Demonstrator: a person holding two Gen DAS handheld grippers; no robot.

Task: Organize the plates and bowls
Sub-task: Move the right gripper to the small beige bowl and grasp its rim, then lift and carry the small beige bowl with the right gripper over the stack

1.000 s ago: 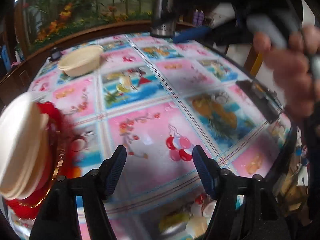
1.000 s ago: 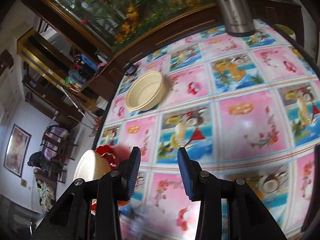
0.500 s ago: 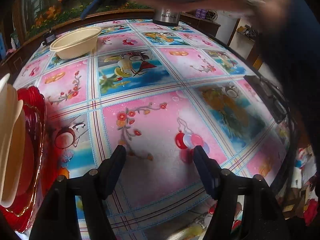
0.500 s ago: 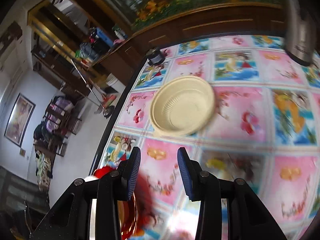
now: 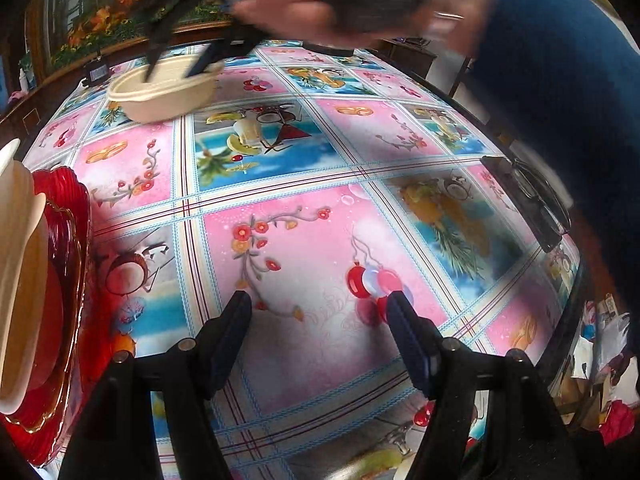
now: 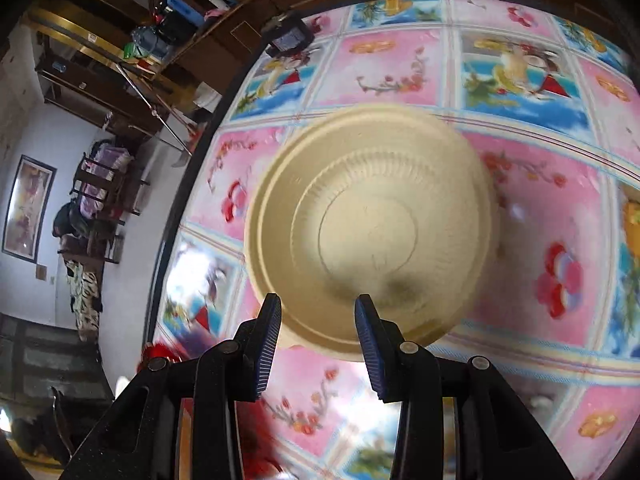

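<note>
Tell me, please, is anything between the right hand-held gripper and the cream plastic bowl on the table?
Nothing visible is in the way. The right hand-held gripper is open and empty, directly above the near rim of the round cream plastic bowl, which sits alone on the patterned pink and blue tablecloth.

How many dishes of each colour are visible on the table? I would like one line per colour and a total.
Cream, standing alone: 1, the bowl under the right gripper.
Cream, stacked on the red plate: at least 2, the cream dishes; partly cut off by the picture edge.
Red: 1, the red plate.
Total: at least 4.
</note>
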